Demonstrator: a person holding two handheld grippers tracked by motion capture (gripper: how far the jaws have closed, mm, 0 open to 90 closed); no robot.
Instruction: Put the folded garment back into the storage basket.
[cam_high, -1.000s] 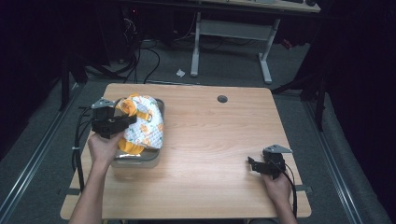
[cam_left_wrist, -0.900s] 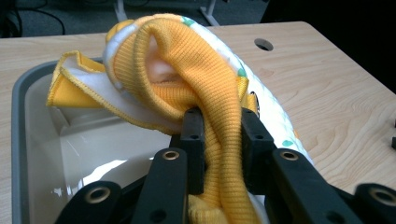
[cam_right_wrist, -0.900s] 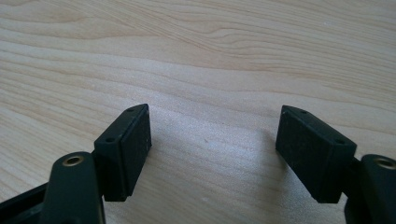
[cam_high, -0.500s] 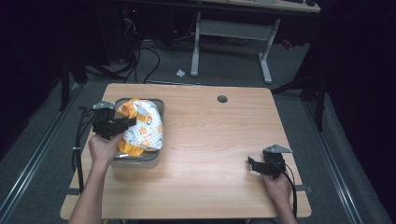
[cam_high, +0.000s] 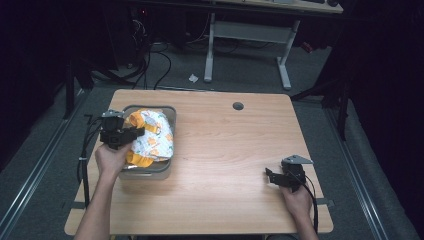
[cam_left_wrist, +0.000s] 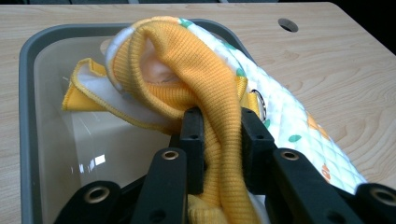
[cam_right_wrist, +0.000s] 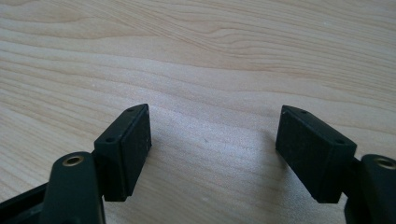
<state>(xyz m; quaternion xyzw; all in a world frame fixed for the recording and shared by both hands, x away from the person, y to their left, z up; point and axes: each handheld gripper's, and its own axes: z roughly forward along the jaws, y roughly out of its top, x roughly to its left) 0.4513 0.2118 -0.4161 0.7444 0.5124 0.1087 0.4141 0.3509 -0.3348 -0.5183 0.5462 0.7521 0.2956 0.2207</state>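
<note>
A quilted white garment with orange and green prints and yellow ribbed trim (cam_high: 150, 137) (cam_left_wrist: 196, 70) lies bunched in a grey tub (cam_high: 170, 112) (cam_left_wrist: 28, 93) at the table's left. My left gripper (cam_high: 131, 134) (cam_left_wrist: 218, 140) is shut on the yellow ribbed band, its pads pressing the cloth from both sides above the tub. My right gripper (cam_high: 270, 176) (cam_right_wrist: 212, 140) rests low over bare wood near the front right, jaws wide apart with nothing between them.
The wooden table (cam_high: 235, 150) has a round cable hole (cam_high: 238, 106) near its far edge. Beyond the table are a desk frame (cam_high: 245, 30) and floor cables (cam_high: 150, 55). A rail runs along the floor at left.
The left gripper has shifted slightly with the garment over the tub; the cloth's folds have resettled a little. The right gripper has stayed in place.
</note>
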